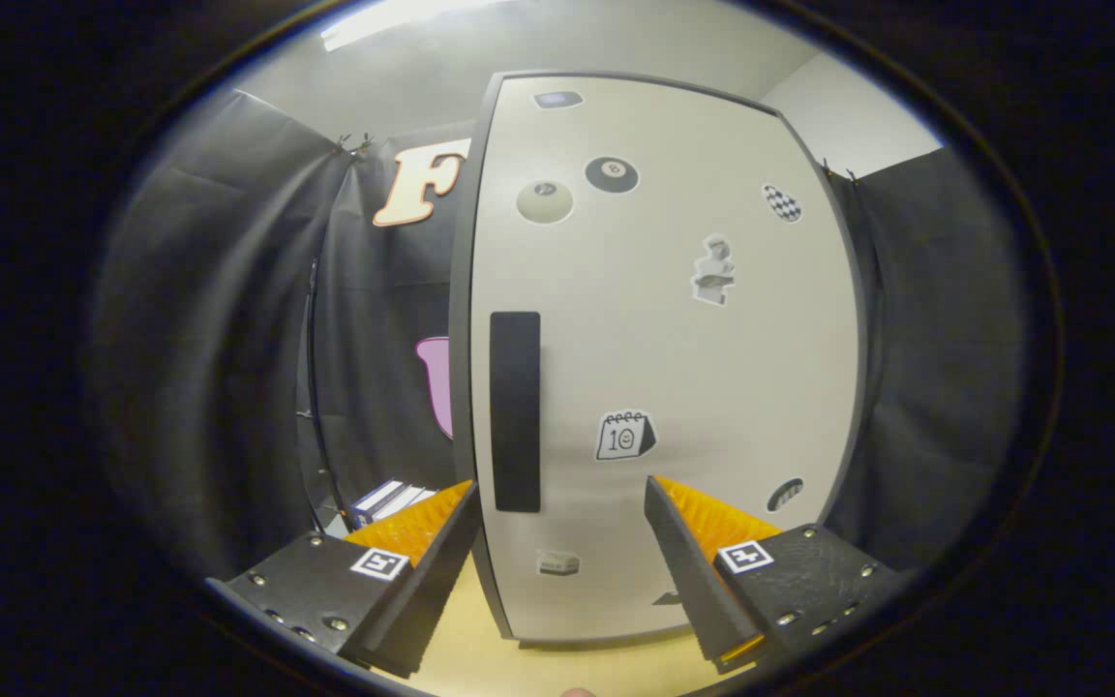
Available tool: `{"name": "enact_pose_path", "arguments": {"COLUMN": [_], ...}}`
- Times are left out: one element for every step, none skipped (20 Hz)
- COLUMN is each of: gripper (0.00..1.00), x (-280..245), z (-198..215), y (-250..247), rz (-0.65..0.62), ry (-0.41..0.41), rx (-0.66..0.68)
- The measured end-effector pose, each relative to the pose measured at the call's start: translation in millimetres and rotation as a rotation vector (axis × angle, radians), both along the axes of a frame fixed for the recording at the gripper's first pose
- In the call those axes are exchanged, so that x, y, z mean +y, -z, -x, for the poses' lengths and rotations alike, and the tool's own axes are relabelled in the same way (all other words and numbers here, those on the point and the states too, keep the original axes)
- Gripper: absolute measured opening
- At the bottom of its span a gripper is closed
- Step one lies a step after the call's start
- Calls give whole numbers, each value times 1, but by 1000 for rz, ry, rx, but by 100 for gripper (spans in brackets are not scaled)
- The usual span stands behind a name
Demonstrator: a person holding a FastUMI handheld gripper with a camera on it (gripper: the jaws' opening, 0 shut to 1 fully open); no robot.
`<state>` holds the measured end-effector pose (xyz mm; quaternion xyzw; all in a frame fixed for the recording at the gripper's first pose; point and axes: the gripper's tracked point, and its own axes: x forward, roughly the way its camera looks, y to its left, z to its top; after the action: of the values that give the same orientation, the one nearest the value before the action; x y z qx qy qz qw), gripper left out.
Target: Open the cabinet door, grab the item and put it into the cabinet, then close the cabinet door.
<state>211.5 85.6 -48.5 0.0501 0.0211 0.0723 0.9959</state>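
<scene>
A white cabinet door (674,348) with a dark frame stands upright just ahead of me, dotted with several stickers. Its black vertical handle (516,410) runs along the door's left edge. The door looks closed or nearly so. My gripper (559,503) is open, its two fingers spread wide in front of the lower part of the door. The handle's lower end sits between the fingers, closer to the left one, and nothing is held. The item for the cabinet is hidden from me.
The cabinet stands on a light wooden tabletop (480,658). Black cloth walls hang on both sides. A small stack of box-like things (388,500) lies low at the left, beyond the left finger.
</scene>
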Motion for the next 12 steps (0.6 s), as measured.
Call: {"name": "enact_pose_path", "arguments": {"gripper": [100,100,100,100,100,100,100,100,100,100,100,100], "x": [-8,-15,-24,-31,-40,-47,-55,-61,-68,-74,-80,-85], "z": [13,27,41,56,70,84,97,111,122,134,143,152], "y": [-3,-7,-10,-13,-15,-16,-17,-20,-23,-24,-24,-24], "rz": [2,6,9,12,16,21,22,21,25,30,36,41], "ry": [7,15,24,30,37,46,53,58,66,75,78,85], "rx": [-4,-10,-14,-16,-14,-11,-10,-16,-20,-22,-19,-15]}}
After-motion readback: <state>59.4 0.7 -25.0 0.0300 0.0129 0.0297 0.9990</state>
